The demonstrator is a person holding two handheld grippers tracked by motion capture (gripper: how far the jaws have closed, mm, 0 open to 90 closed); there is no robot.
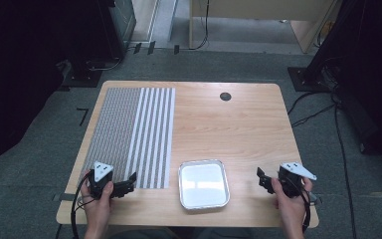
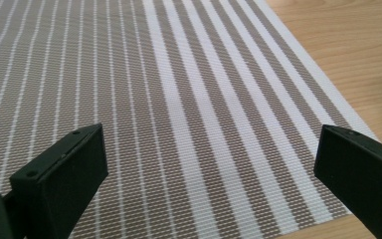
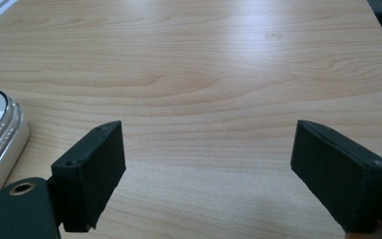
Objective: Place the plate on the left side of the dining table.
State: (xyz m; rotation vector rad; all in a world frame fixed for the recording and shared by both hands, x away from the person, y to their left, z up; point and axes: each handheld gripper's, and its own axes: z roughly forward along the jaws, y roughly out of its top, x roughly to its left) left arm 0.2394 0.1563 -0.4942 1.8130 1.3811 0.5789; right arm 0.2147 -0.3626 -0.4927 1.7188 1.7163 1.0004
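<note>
The striped placemat [image 2: 189, 99] lay flat directly ahead of and beneath the left gripper [image 2: 211, 164], its near edge passing below the jaws, which stood wide apart and held nothing. Judged from its woven texture, the placemat was light, thin and flexible, likely to sag when lifted; a free edge or near corner offered the best purchase, since the flat middle gave the jaws nothing to close on. The metal tray [image 1: 203, 184] sat between the two grippers, just beside the placemat's near right corner. The right gripper [image 3: 209, 172] was likewise spread wide and empty over bare table [image 3: 229, 64], the tray's rim just outside its left jaw. The left gripper view revealed the weave and stripe widths; the high view alone gave the placemat's full extent.
</note>
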